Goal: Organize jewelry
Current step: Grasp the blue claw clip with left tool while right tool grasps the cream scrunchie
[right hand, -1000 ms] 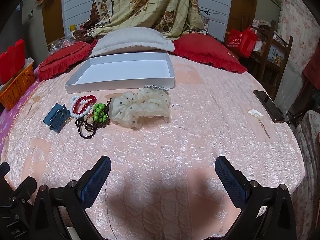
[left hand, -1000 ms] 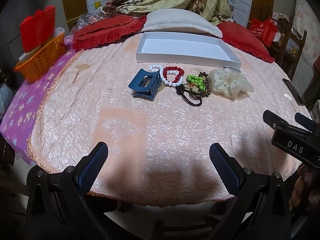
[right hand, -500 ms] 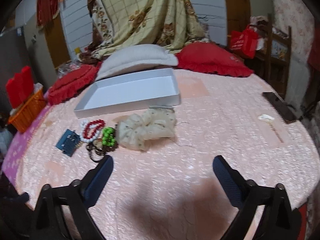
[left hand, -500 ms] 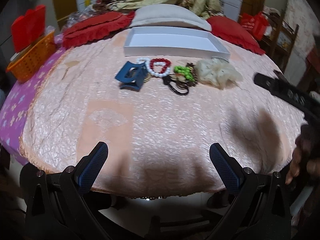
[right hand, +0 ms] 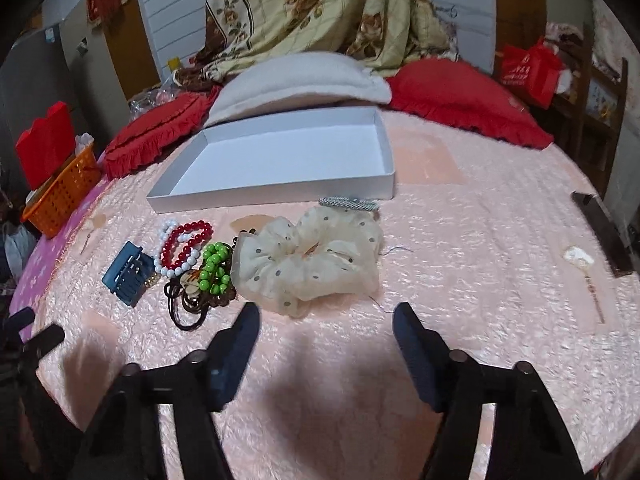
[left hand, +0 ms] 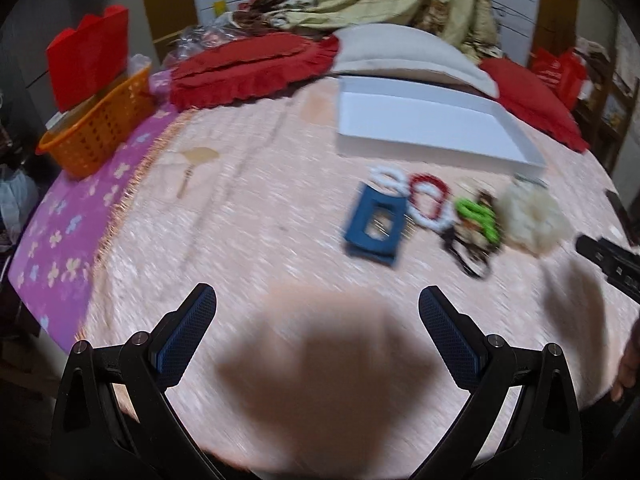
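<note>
A row of accessories lies on the pink bedspread in front of an empty white tray (right hand: 384,184) (left hand: 420,150). From left to right: a blue claw clip (right hand: 127,274) (left hand: 374,226), a red and white bead bracelet (right hand: 182,246) (left hand: 430,202), a green bead bracelet (right hand: 214,268) (left hand: 478,216) on dark hair ties, and a cream dotted scrunchie (right hand: 310,258) (left hand: 532,216). A silver hair clip (right hand: 348,203) rests behind the scrunchie. My right gripper (right hand: 326,312) hovers just short of the scrunchie, jaws closing with nothing between them. My left gripper (left hand: 316,300) stands open, nearer than the blue clip.
Red cushions (right hand: 460,92) and a grey pillow (right hand: 296,80) line the back. An orange basket (left hand: 98,124) holding a red bag sits at the left on a purple cloth. A dark phone (right hand: 604,232) and a small hairpin (right hand: 584,268) lie at the right.
The right gripper moved in toward the scrunchie and its jaws narrowed. The left gripper swung left, so the accessories now sit to the right in its blurred view.
</note>
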Available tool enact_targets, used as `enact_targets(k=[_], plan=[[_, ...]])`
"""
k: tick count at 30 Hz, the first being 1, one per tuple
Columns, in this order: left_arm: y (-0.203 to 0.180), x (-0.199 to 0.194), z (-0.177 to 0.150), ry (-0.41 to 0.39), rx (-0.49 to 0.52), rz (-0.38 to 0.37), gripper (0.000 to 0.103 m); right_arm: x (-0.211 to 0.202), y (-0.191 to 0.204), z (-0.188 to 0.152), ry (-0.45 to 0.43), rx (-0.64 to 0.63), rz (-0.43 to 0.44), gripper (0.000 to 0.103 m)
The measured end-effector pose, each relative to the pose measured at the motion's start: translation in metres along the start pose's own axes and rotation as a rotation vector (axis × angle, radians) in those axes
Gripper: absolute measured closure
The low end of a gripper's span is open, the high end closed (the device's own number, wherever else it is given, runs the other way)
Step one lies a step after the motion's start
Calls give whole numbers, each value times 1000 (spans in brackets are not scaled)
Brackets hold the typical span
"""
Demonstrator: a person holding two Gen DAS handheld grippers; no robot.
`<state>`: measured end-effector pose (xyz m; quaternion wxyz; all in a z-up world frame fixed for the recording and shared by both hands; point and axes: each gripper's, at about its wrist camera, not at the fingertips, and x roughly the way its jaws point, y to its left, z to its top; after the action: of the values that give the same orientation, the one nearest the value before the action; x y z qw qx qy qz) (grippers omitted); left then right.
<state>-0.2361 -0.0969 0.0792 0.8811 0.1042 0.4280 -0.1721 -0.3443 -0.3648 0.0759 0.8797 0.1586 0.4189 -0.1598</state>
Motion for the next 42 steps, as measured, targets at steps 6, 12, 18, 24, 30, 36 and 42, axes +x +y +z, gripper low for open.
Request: enact_targets(k=[6,12,18,24,30,36,42], plan=[[22,29,24,44,-67,-51,1,22,-4,12,28,47,39,37],[26,56,44,79,-113,-146,1,43,-6,15,61,88,65,37],[22,81,51,144,-142,-234,12,56,-8,18,72,119,85,37],[9,101,48,198,-121,-254,27,64,-8,22,76,139,96,37],[4,105,45,209,-114,-246,49,69,-7,22,82,142,106,51],[3,98,45,213,-134,-293,87,68,-6,20,84,155,139,76],[-1,71,45,163,-111,-290,92,51,-9,16,65,169,164,86]])
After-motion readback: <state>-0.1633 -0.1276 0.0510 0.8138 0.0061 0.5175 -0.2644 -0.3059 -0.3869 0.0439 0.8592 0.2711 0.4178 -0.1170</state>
